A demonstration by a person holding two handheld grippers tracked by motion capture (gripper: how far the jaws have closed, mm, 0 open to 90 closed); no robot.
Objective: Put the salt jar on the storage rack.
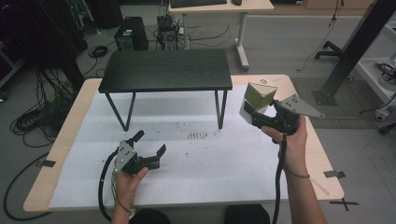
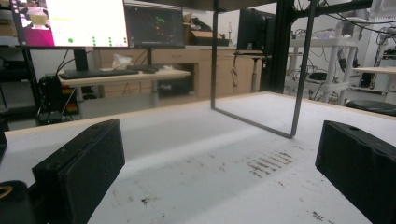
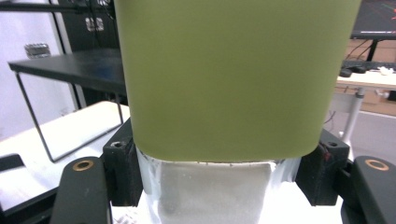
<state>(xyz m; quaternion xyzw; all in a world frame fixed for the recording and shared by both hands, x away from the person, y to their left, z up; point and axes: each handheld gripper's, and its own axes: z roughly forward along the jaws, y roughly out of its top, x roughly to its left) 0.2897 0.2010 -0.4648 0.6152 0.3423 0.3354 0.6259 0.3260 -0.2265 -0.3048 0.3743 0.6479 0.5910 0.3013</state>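
A container with an olive-green upper part and a white base (image 1: 258,99) hangs in the air over the table's right side, and my right gripper (image 1: 252,114) is shut on its white lower part. In the right gripper view the container (image 3: 233,79) stands upright between the two jaws, very close to the camera. My left gripper (image 1: 149,143) rests low over the white sheet at the front left, open, with nothing between its fingers (image 2: 79,168). A small black table (image 1: 166,70) stands on the sheet behind both grippers.
A white sheet (image 1: 196,158) covers the wooden table, with a patch of dark specks (image 1: 197,136) at its middle. The small table's thin metal legs (image 2: 299,70) rise ahead of the left gripper. Desks, monitors and cables lie beyond the table.
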